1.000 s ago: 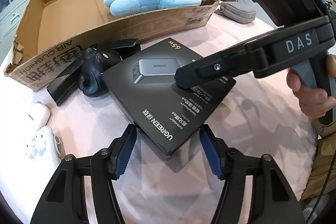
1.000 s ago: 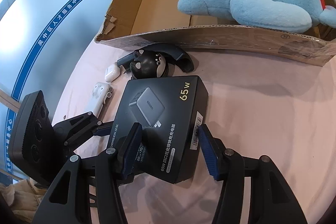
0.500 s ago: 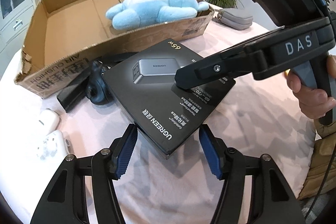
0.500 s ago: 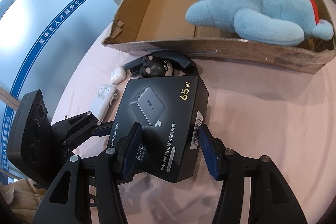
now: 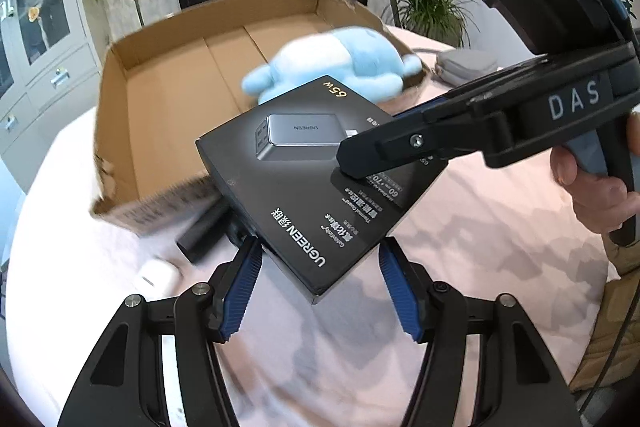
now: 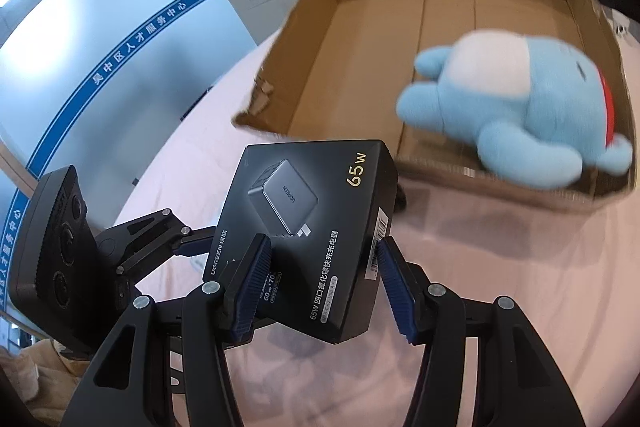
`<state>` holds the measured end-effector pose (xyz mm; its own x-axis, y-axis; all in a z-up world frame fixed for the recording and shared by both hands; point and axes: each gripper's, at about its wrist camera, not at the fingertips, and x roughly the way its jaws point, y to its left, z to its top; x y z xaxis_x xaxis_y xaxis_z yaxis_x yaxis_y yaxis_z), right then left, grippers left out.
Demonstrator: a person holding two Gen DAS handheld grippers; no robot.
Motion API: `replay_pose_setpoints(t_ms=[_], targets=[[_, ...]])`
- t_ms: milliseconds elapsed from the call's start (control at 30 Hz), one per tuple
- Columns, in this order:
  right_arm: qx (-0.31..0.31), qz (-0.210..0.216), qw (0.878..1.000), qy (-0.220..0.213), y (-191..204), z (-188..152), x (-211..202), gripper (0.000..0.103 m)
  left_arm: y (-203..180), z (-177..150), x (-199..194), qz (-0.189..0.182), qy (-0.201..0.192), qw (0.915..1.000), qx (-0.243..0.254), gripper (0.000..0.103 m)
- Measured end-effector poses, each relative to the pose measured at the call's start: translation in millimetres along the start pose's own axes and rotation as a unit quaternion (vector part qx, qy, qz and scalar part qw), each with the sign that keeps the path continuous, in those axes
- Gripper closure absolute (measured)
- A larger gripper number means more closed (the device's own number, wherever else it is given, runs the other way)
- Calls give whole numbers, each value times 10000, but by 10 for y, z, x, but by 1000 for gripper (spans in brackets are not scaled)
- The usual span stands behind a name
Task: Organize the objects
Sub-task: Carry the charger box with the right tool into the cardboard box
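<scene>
1. The step in hand looks like the carry: the black charger box [image 5: 316, 187] is held off the pink tablecloth [image 5: 460, 267] between both tools, headed, I'd judge, for the cardboard box [image 5: 168, 107] behind it.
2. On the left, the left gripper [image 5: 320, 291] is clamped on the near corner of the charger box, its blue pads pressed to the two side faces.
3. In the middle, the charger box hangs in the air, tilted, in front of the carton's near wall; a blue plush toy [image 6: 512, 123] already lies inside the carton.
4. On the right, the right gripper [image 6: 320, 279] is closed on the other end of the charger box, one pad on its top face and one on the barcode side.
5. Next, both hands need to clear the carton's wall together, then lower the charger box onto the bare floor beside the plush and let go evenly.
6. Compared with a second ago, the charger box has left the cloth and risen; the carton now sits lower in both views, and the black items it rested beside are mostly hidden under it.
</scene>
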<state>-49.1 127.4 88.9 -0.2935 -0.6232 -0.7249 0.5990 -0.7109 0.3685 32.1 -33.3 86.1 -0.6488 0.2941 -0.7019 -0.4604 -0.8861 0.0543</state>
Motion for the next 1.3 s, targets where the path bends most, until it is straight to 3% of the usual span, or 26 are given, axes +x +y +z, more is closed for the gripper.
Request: replay_pose_setpoints(t_ms=[300, 533, 867, 1300], targets=[[-350, -45, 9985, -425, 158, 631, -240, 49, 347, 552, -149, 322, -480, 9983, 68, 44], [-415, -155, 9981, -434, 84, 1149, -49, 49, 673, 812, 187, 403, -441, 9980, -185, 44], [-52, 25, 9999, -102, -286, 1208, 513, 49, 791, 710, 572, 406, -106, 9986, -333, 44], [-79, -66, 9999, -91, -340, 1322, 711, 49, 886, 709, 701, 516, -78, 9979, -374, 44]])
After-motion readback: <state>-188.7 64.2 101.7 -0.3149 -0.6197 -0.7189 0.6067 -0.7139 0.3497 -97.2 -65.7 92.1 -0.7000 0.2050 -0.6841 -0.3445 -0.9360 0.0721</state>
